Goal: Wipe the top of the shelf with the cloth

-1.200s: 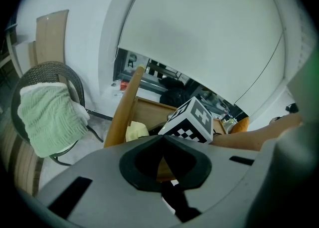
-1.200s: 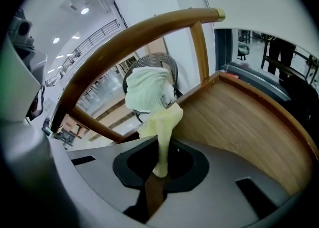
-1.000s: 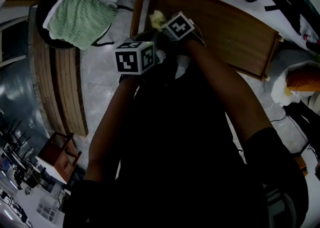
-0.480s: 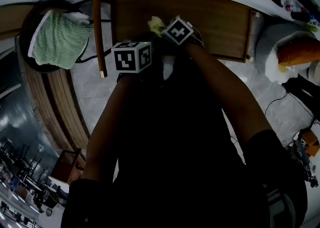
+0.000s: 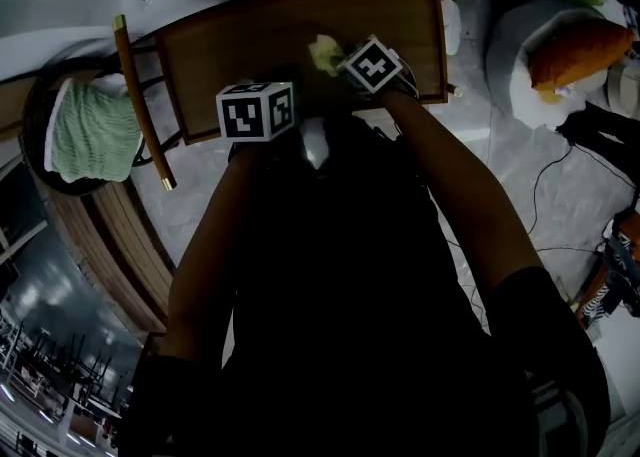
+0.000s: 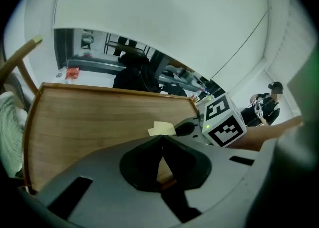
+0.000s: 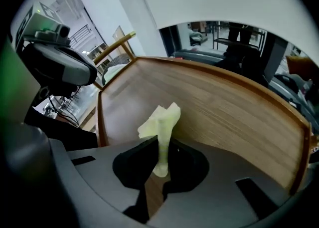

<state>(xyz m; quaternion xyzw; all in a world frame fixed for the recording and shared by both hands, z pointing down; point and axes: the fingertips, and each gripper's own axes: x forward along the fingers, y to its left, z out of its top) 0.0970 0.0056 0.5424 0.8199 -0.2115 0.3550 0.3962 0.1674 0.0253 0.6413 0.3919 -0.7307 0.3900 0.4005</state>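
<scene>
To the left, on a round seat, lies a green towel (image 5: 88, 133), well apart from the work. The left gripper (image 6: 161, 143) hangs over the near edge of the shelf (image 5: 250, 35), its jaws pressed together on nothing. Just beside it the right gripper (image 7: 160, 158) pinches the cloth (image 7: 160, 121), a pale yellow scrap that stands up out of the jaws over the wooden top, about midway along.

I'd say the wipe is at its start. The next move calls for getting the cloth down flat on the wood and sweeping it along the board.

The head view takes in the whole top but hides both sets of jaws. Only the gripper views show those. None tells me whether the cloth touches the wood.
</scene>
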